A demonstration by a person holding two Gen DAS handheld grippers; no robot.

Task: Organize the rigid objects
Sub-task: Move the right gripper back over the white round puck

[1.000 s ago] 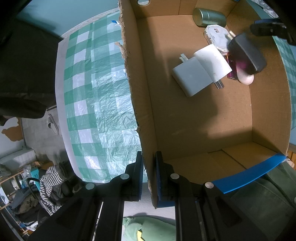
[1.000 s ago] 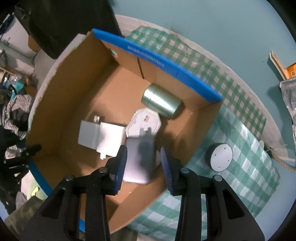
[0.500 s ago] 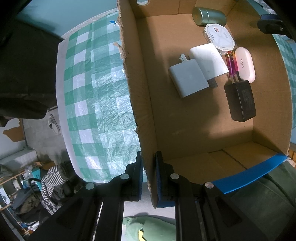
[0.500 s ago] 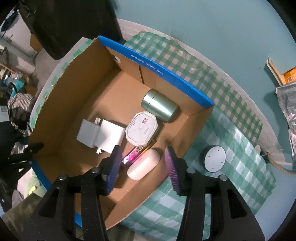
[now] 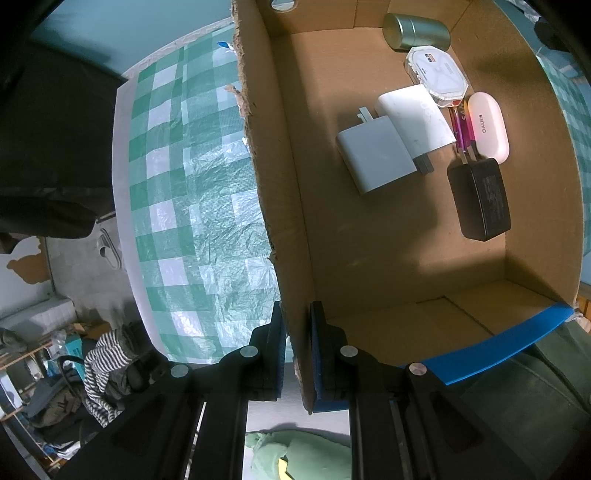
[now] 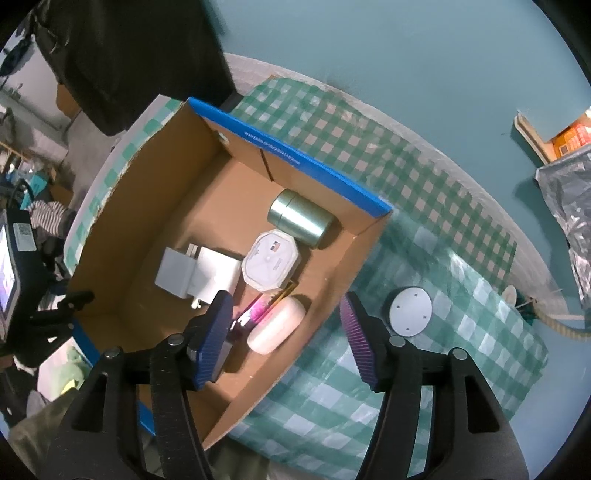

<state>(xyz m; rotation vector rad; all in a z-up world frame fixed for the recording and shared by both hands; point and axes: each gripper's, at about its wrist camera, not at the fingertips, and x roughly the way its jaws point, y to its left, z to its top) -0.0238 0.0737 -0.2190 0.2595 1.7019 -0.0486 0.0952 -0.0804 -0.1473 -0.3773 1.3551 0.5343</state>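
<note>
Here, one cardboard box (image 5: 388, 258) stands on a green-and-white checked cloth (image 5: 192, 192) and holds seven things: one green metal tin (image 5: 415, 31) lying in the far corner, one white octagonal case (image 5: 437, 75), two white chargers (image 5: 380, 157) touching each other, one pink tube (image 5: 463, 127), one white oval case (image 5: 487, 125) and one black adapter (image 5: 480, 199) nearest the viewer. One round grey-topped disc (image 6: 410, 310) lies on the cloth outside, just right of the box. The left gripper (image 5: 297, 354) is clamped on the box's left wall. The right gripper (image 6: 286, 334) hovers above the box; its jaws have just been widening, nothing between them. A teal wall (image 6: 406, 55) backs the table; clutter (image 5: 62, 362) fills the floor at left.
</note>
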